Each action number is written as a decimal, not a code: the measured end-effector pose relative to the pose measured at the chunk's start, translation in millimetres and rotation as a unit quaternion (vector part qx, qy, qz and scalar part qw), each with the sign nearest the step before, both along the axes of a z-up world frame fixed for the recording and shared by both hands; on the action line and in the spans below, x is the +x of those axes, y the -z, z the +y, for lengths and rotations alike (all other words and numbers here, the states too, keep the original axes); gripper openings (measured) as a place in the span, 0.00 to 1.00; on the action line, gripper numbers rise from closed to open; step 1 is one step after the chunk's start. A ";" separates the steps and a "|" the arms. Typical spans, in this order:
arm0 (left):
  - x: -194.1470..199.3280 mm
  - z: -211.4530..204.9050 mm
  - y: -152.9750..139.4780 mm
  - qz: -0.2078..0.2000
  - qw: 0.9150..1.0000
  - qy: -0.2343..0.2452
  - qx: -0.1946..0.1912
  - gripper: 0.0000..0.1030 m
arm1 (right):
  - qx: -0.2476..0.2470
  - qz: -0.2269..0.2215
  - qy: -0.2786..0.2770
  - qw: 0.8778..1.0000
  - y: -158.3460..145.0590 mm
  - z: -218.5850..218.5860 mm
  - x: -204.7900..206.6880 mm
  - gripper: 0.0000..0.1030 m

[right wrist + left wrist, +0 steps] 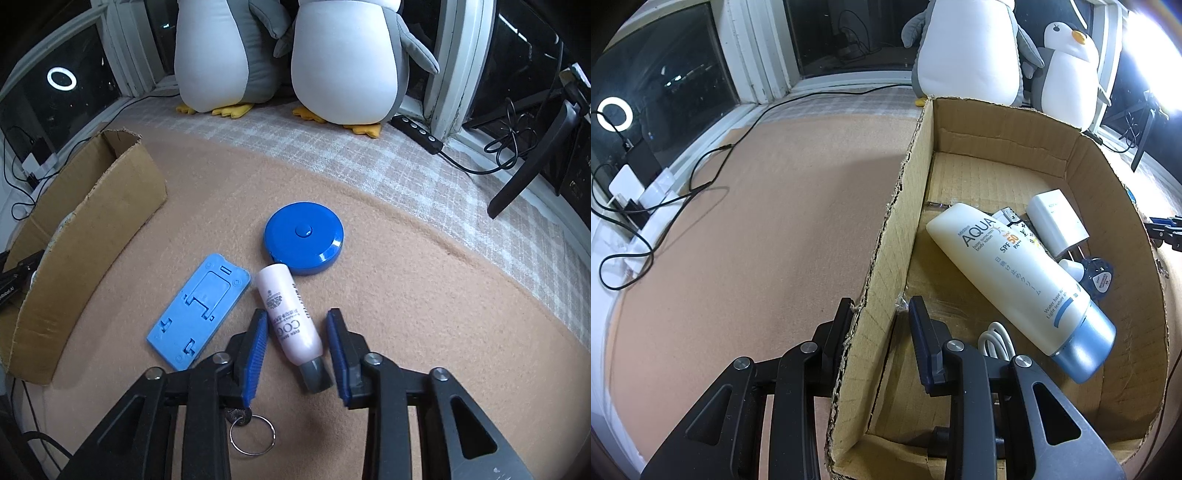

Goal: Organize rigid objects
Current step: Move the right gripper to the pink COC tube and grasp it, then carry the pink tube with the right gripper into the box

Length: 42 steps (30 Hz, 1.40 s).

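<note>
Right wrist view: the right hand-held gripper is straddling the pink cosmetic tube, pads not pressing; the left hand-held gripper is clamping the brown cardboard box's wall.

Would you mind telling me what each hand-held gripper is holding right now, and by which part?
The left hand-held gripper clamps the cardboard box by its side wall. The right hand-held gripper straddles the pink tube without gripping it.

Ahead of my right gripper the blanket lies open to the right — but the pink tube fills the gap between my fingers, the blue disc blocks beyond it, and the blue stand crowds the left. Cardboard box walls off the far left.
</note>
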<state>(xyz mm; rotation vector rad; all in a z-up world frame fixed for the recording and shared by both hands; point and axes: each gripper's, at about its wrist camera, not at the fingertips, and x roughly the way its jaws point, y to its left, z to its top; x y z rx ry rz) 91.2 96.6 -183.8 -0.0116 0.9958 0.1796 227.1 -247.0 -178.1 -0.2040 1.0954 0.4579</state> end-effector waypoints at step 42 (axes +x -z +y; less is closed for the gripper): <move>-1.9 2.9 0.0 -0.010 1.000 -0.003 -0.016 0.28 | 0.100 0.009 -0.012 0.995 -91.9 148.0 -50.1 0.17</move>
